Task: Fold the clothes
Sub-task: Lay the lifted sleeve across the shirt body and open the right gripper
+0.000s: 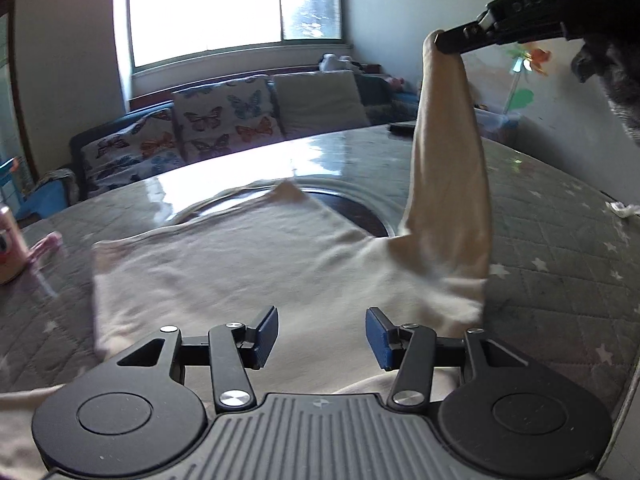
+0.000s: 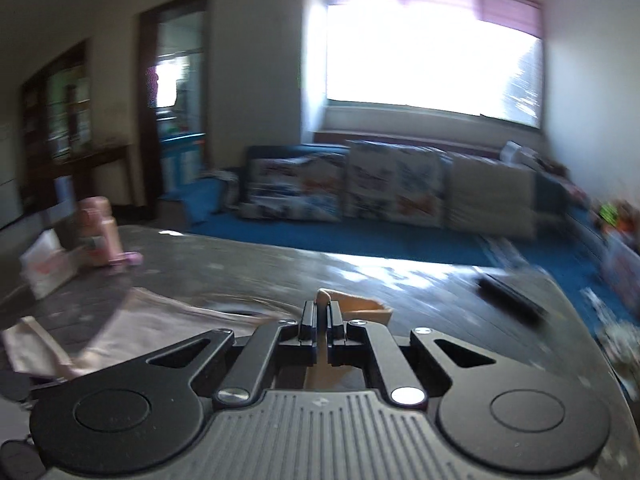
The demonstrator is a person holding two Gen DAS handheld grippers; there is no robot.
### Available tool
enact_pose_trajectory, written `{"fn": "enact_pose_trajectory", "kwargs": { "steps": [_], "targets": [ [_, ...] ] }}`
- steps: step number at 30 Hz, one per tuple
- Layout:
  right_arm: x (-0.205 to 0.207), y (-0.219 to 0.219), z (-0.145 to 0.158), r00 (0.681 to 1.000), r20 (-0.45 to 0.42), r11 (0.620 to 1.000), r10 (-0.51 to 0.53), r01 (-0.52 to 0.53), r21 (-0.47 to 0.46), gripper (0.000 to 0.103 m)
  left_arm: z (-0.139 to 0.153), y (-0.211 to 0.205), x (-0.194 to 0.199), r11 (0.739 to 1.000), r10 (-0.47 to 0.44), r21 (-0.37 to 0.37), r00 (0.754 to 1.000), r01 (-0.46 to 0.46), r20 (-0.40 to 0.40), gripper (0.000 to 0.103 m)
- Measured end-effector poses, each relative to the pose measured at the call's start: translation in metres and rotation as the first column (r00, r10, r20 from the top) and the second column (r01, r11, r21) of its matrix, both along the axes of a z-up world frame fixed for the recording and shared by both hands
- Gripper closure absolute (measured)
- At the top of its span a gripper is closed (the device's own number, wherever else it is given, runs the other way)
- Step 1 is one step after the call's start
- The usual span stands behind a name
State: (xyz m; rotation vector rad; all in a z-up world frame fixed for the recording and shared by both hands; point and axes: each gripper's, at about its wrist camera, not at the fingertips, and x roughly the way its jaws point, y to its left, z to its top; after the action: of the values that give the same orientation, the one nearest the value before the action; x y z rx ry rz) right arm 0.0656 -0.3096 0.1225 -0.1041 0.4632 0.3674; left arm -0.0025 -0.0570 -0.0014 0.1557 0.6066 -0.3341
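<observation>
Left wrist view is showing you the cream garment (image 1: 240,280) lying spread on the quilted table cover (image 1: 560,264), its body mostly flat, with one sleeve (image 1: 448,168) being held up in the air at its cuff. Your right gripper (image 1: 448,42) is pinching that cuff, its fingers closed tight on the fabric; the right wrist view is confirming this, with a nub of tan cloth sticking out between the closed tips. Your left gripper (image 1: 322,336) is hovering low over the near part of the garment with its blue pads (image 1: 266,334) standing well apart and nothing between them.

As for progress, the body is looking smoothed out and the far left corner is lying square, so you are somewhere in the sleeve stage: the raised sleeve is not lying across the body, and no finished bundle is showing. Whether the other sleeve is already tucked in, the pictures are not settling. The halving of the body is still looking undone. A pink bottle (image 2: 100,232) is standing clear at the table's left edge.
</observation>
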Motion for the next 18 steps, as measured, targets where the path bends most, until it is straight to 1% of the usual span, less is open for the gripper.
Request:
{"fn": "enact_pose_trajectory", "kwargs": {
  "steps": [2, 5, 9, 11, 12, 14, 16, 18],
  "targets": [
    [-0.003, 0.025, -0.003, 0.998, -0.012, 0.998, 0.066, -0.066, -0.008, 0.099, -0.001, 0.018, -0.004, 0.999, 0.043, -0.01, 0.999, -0.043, 0.0, 0.051],
    [-0.006, 0.064, -0.008, 0.986, -0.031, 0.986, 0.164, -0.165, -0.018, 0.099, -0.002, 0.043, -0.01, 0.994, 0.105, -0.027, 0.994, -0.105, -0.005, 0.05],
    [-0.012, 0.113, -0.017, 0.955, -0.064, 0.956, 0.29, -0.292, -0.025, 0.099, -0.007, 0.066, -0.018, 0.985, 0.165, -0.041, 0.986, -0.166, -0.018, 0.05],
    [-0.016, 0.126, -0.025, 0.938, -0.093, 0.941, 0.335, -0.338, -0.018, 0.098, -0.009, 0.072, -0.021, 0.981, 0.185, -0.046, 0.982, -0.186, -0.025, 0.05],
    [-0.02, 0.132, -0.031, 0.924, -0.112, 0.93, 0.365, -0.368, -0.012, 0.095, -0.01, 0.075, -0.022, 0.98, 0.194, -0.048, 0.981, -0.195, -0.029, 0.05],
    [-0.026, 0.139, -0.038, 0.906, -0.134, 0.913, 0.402, -0.407, -0.014, 0.092, -0.012, 0.078, -0.023, 0.977, 0.207, -0.053, 0.978, -0.208, -0.036, 0.05],
    [-0.033, 0.138, -0.039, 0.898, -0.144, 0.907, 0.415, -0.422, -0.017, 0.085, -0.011, 0.079, -0.025, 0.975, 0.211, -0.057, 0.977, -0.213, -0.039, 0.05],
    [-0.035, 0.131, -0.041, 0.898, -0.156, 0.907, 0.411, -0.42, -0.032, 0.069, -0.009, 0.078, -0.026, 0.975, 0.213, -0.058, 0.976, -0.215, -0.037, 0.05]
  ]
}}
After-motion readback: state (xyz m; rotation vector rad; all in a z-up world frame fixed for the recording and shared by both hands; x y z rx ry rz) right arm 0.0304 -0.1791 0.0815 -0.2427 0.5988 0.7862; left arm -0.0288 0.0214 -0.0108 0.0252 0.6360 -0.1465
